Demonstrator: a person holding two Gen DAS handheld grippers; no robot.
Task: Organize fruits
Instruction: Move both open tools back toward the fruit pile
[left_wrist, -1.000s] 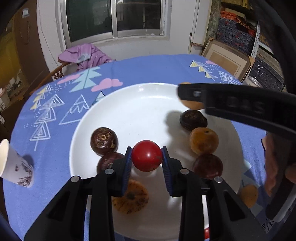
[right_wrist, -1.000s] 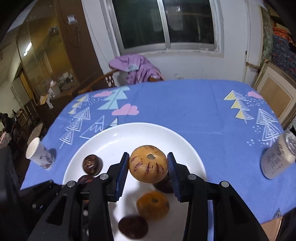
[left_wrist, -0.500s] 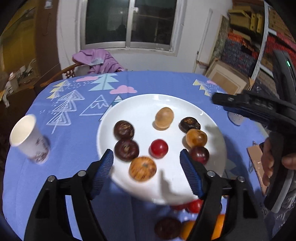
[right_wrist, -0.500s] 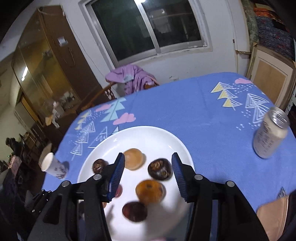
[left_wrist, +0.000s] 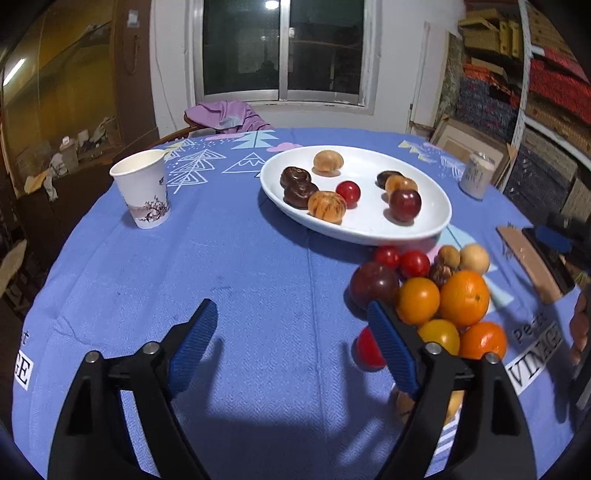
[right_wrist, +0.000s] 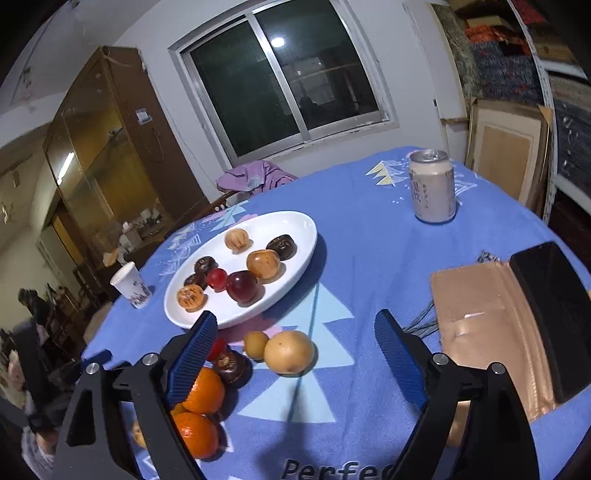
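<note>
On the white plate (left_wrist: 424, 225), seven fruits were counted in the left wrist view: two dark brown wrinkled ones (left_wrist: 297, 186) at its left side, a pale tan one (left_wrist: 328, 161) at the far edge, a striped orange one (left_wrist: 327, 206) at the near edge, a small red one (left_wrist: 348, 192) in the middle, and at the right a dark one half hidden behind an amber one (left_wrist: 400, 183), with a dark red one (left_wrist: 405, 205) just in front. That made eight in all, and the same eight were seen in the right wrist view.

Near the plate's close rim a loose pile of fruit (left_wrist: 428, 291) lay on the blue cloth of the surface (left_wrist: 258, 295). In it were counted three oranges, one yellow fruit, three small red ones, one large dark purple one, one brown wrinkled one and two tan ones; more was hidden behind the gripper fingers.

The left gripper (left_wrist: 291, 347) was seen with its jaws opening, wide apart, nothing between them but bare cloth; its right finger stood in front of the pile. The right gripper (right_wrist: 295, 354) was likewise opening and empty, with a large tan fruit (right_wrist: 290, 352) lying on the cloth beyond its fingers.

One paper cup (left_wrist: 142, 192) stood left of the plate, one drink can (right_wrist: 432, 188) to the right, and one brown wallet (right_wrist: 487, 332) with one dark phone (right_wrist: 554, 314) at the right edge.
</note>
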